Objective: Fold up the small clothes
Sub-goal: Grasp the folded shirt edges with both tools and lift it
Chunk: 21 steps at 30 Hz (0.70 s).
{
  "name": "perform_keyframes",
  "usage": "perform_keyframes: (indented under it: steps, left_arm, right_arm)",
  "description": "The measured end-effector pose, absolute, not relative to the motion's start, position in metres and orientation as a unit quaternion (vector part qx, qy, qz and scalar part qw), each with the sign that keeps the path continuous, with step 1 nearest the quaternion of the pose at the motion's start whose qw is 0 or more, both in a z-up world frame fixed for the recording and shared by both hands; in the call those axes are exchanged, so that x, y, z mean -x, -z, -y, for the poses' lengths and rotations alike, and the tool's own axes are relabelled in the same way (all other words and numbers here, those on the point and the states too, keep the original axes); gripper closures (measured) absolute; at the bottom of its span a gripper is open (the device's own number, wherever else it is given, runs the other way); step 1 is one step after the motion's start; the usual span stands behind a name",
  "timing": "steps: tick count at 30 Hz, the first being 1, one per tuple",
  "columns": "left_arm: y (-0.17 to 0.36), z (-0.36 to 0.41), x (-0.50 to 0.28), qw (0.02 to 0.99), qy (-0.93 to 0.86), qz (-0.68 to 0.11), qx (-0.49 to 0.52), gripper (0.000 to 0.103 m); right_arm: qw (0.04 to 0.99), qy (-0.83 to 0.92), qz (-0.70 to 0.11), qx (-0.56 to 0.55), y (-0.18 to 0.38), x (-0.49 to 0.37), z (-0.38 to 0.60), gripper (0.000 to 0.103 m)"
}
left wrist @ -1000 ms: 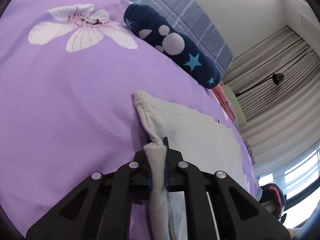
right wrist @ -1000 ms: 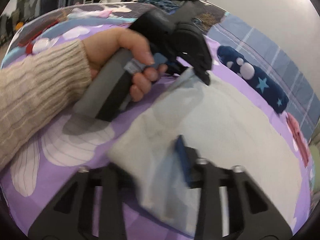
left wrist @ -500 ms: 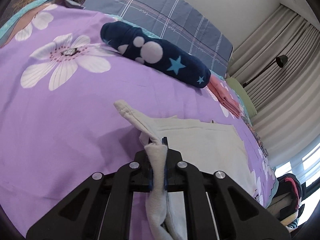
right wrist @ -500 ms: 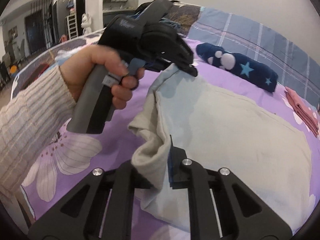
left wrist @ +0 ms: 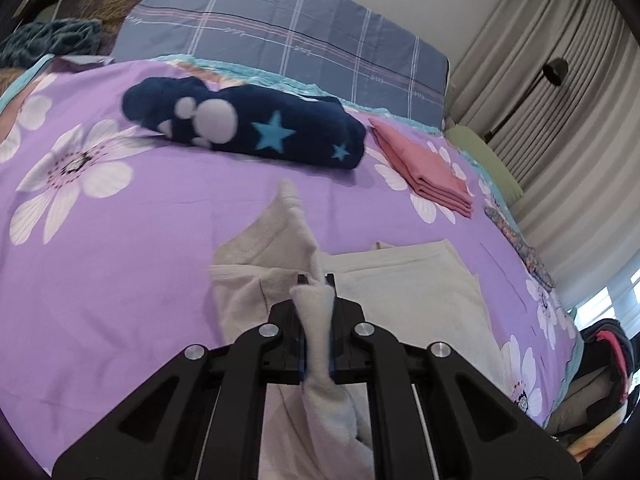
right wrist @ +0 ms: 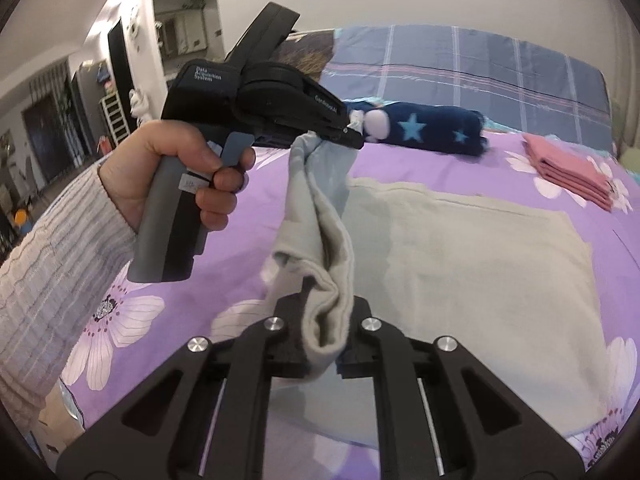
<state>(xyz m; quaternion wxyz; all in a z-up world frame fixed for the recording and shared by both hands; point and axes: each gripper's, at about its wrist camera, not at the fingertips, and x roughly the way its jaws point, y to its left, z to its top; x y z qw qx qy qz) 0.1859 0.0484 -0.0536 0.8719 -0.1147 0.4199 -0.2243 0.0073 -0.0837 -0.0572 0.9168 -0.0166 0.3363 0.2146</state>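
Note:
A pale cream garment point(right wrist: 472, 256) lies on the purple flowered bedspread point(right wrist: 136, 320); it also shows in the left wrist view point(left wrist: 412, 280). My left gripper point(left wrist: 316, 284) is shut on one edge of it and holds that edge up off the bed. The left gripper point(right wrist: 348, 136) also shows in the right wrist view, held in a hand. My right gripper point(right wrist: 324, 328) is shut on another bunch of the same edge, nearer the camera. The lifted cloth hangs in a fold between the two grippers.
A rolled navy blanket with stars point(left wrist: 248, 128) lies near the grey plaid pillow point(left wrist: 304, 40). A folded pink cloth point(left wrist: 424, 168) sits to its right. Curtains and a floor lamp point(left wrist: 556, 72) stand beyond the bed's right side.
Both grippers have risen with the garment's edge, so the left side of the cloth has lifted off the bed. The views have tilted up toward the pillow.

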Motion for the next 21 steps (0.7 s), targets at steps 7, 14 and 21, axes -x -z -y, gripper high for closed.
perform_keyframes:
  steps: [7,14,21]
  left_arm:
    - [0.054,0.016,-0.189,0.872,0.22,-0.428,0.094,0.096]
    - [0.059,0.079,-0.193,0.864,0.233,-0.44,0.073,0.096]
    - [0.062,0.142,-0.197,0.855,0.252,-0.451,0.039,0.096]
  right_arm:
    - [0.92,-0.196,-0.338,-0.047,0.062,0.001,0.144,0.096]
    - [0.914,-0.182,-0.348,-0.098,0.071,0.003,0.201,0.096]
    - [0.915,-0.155,-0.344,-0.143,0.078,0.012,0.256,0.096]
